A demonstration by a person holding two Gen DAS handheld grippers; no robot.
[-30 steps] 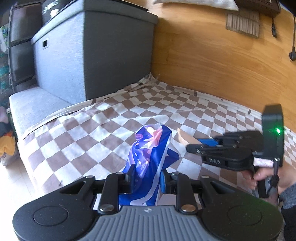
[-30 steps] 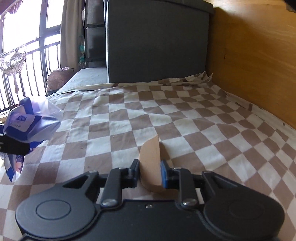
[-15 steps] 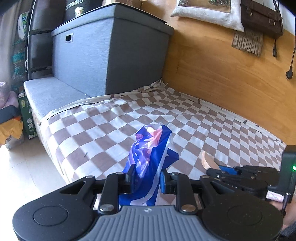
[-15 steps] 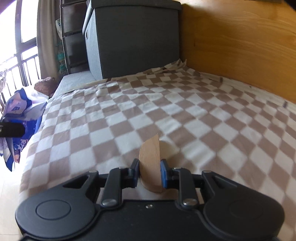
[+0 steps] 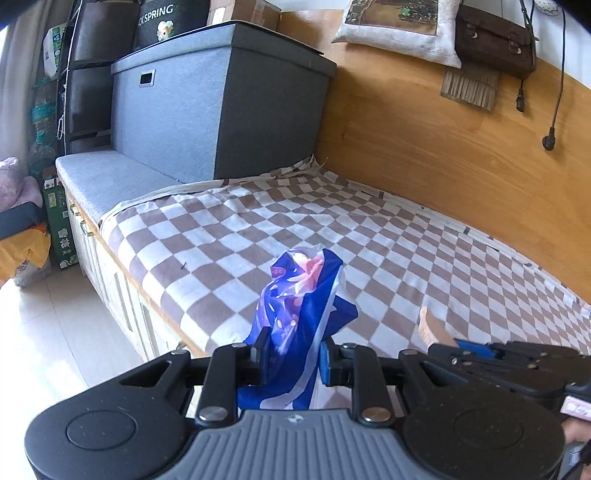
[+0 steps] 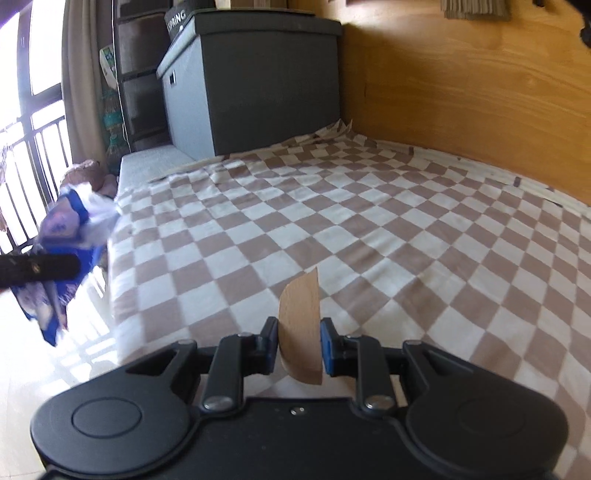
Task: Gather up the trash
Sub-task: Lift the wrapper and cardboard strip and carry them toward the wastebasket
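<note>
Left gripper point(image 5: 291, 356): jaws clamped on the blue plastic wrapper point(image 5: 295, 314), which stands up between them.
Right gripper point(image 6: 299, 345): jaws clamped on the brown cardboard piece point(image 6: 301, 325), held upright between them.
Beyond the jaws: checkered blanket point(image 6: 332, 221) spread over the bed.
Farther beyond: grey storage box point(image 5: 221, 110) at the bed's end, against the wooden wall point(image 5: 443, 147).

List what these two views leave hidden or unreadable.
- Blue wrapper: its lower end hidden behind the left gripper body, left wrist view.
- Brown cardboard piece: bottom edge hidden by the right gripper, right wrist view.
- A trash bin: in neither view.
- Black bag: lettering cut off.
</note>
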